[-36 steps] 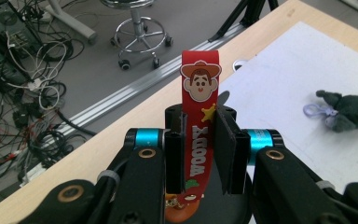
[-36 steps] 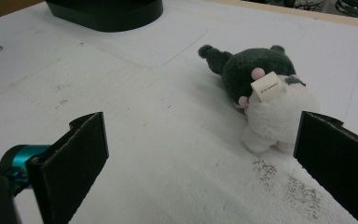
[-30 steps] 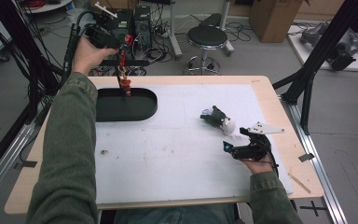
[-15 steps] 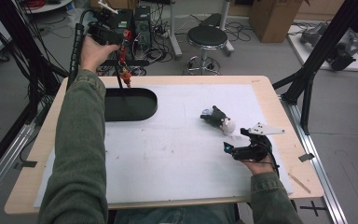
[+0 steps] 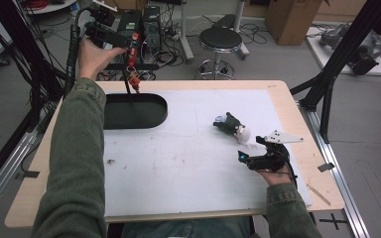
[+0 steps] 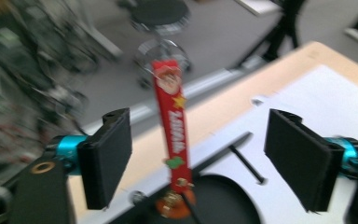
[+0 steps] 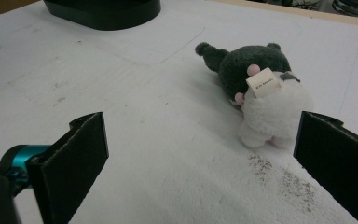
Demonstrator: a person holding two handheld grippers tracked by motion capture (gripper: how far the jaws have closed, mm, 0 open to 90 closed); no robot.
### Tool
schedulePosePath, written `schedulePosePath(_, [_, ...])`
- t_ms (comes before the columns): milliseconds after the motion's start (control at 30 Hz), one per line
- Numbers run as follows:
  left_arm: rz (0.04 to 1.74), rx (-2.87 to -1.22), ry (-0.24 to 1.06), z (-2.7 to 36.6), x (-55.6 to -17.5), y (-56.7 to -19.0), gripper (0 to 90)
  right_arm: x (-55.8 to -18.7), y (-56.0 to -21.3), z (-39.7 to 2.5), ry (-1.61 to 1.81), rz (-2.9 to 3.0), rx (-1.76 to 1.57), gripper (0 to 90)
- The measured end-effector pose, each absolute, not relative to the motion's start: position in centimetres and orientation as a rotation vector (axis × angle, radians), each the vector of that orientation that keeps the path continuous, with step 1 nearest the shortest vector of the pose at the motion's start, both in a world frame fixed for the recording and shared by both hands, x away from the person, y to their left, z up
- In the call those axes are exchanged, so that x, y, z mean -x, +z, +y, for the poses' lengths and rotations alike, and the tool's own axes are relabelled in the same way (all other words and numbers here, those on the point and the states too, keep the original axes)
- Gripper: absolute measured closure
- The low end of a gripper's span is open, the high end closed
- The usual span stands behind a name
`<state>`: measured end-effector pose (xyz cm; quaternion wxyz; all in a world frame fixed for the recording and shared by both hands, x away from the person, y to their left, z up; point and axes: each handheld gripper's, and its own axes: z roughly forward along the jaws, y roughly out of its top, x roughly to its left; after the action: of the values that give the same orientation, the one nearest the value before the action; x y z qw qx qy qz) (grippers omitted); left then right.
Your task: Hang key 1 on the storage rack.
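Left gripper view shows my left gripper [image 6: 198,158] with its jaws spread wide and nothing pressed between them; a red strap ornament [image 6: 172,135] hangs in the gap, clear of both pads, printed with a cartoon face at its top end, a yellow star and white lettering, and ending in an orange bead near the bottom of the view. Below it lies the black oval tray [image 6: 223,205], and a thin black stick rests across the white mat beside it. In the high view my left gripper [image 5: 129,49] is raised beyond the far left edge of the tabletop [image 5: 283,96], with the ornament [image 5: 133,74] dangling just past the far rim of the tray [image 5: 111,121]; I cannot tell what the strap hangs from. My right gripper [image 7: 200,168] also stands wide and holds nothing, low over the white mat [image 7: 135,116], and a small plush toy [image 7: 261,93] lies on its side just ahead, near the right-hand pad, dark green with a white fluffy part, pink dots and a small paper tag. In the high view that gripper [image 5: 263,157] sits near the right front of the mat, the plush [image 5: 233,126] just beyond it, well apart from the tray.
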<state>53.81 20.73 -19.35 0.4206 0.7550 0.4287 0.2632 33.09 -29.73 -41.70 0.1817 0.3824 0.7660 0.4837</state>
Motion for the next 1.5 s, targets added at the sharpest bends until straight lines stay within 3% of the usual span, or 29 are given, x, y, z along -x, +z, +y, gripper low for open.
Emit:
schedulePosePath(100, [1.075, -1.886, 0.757, 20.5, -53.0, -19.8, 17.0, -33.2, -41.7, -29.7, 1.367, 2.163, -1.074, 2.2])
schedulePosePath(200, [1.064, -1.900, 0.677, 20.7, -52.4, -21.0, 15.9, -33.2, -41.7, -29.7, 1.369, 2.162, -1.075, 2.2])
schedulePosePath(367, [1.071, -1.901, 0.620, 20.7, -51.9, -22.0, 1.6, -33.2, -41.7, -29.7, 1.373, 2.163, -1.073, 2.2])
schedulePosePath(467, [1.060, -1.906, 0.555, 20.8, -51.3, -22.4, 1.6, -33.2, -41.7, -29.7, 1.377, 2.163, -1.074, 2.2])
schedulePosePath(800, [0.998, -1.920, 0.529, 20.5, -49.0, -23.0, 1.7, -33.2, -41.7, -29.8, 1.385, 2.156, -1.076, 2.2])
schedulePosePath(1500, [1.009, -1.897, 0.546, 23.1, -44.3, -27.9, 1.7, -33.2, -41.6, -29.7, 1.375, 2.158, -1.086, 2.1])
